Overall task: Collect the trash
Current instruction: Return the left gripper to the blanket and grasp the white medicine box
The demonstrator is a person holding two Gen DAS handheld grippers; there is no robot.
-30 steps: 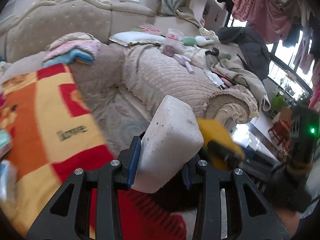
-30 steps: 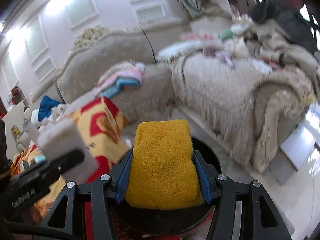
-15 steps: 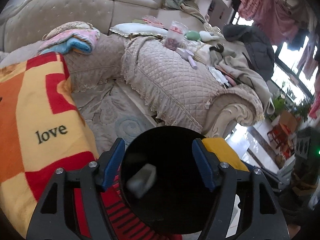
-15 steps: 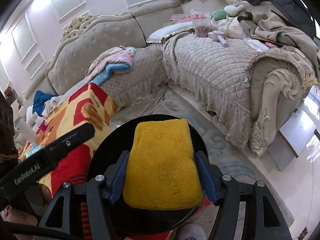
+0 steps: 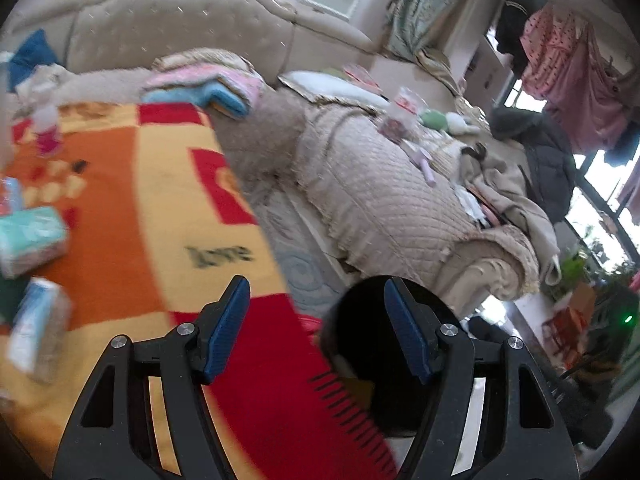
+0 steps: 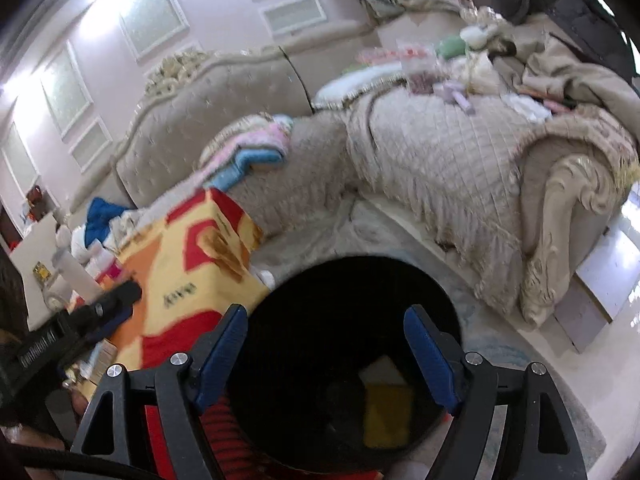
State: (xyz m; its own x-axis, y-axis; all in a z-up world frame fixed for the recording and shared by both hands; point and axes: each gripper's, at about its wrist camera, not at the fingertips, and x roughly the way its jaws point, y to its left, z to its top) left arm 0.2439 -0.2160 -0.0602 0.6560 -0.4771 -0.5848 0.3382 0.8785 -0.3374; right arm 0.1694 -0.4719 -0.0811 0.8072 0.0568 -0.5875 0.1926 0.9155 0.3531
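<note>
The right tongs (image 6: 324,356) are opening, empty, above the soft, light yellow sponge (image 6: 388,416) in the bin (image 6: 280,320) at the bottom middle

One black bin (image 6: 352,320) holds two sponges, one yellow (image 6: 388,412) and one white (image 6: 382,368); two tissue packs (image 5: 30,240) lie on the one blanket-covered bench (image 5: 160,220) at left.

Both wrist cameras look steeply down, close over the black bin (image 6: 344,320), sharing the sofa (image 5: 380,200) behind.
</note>
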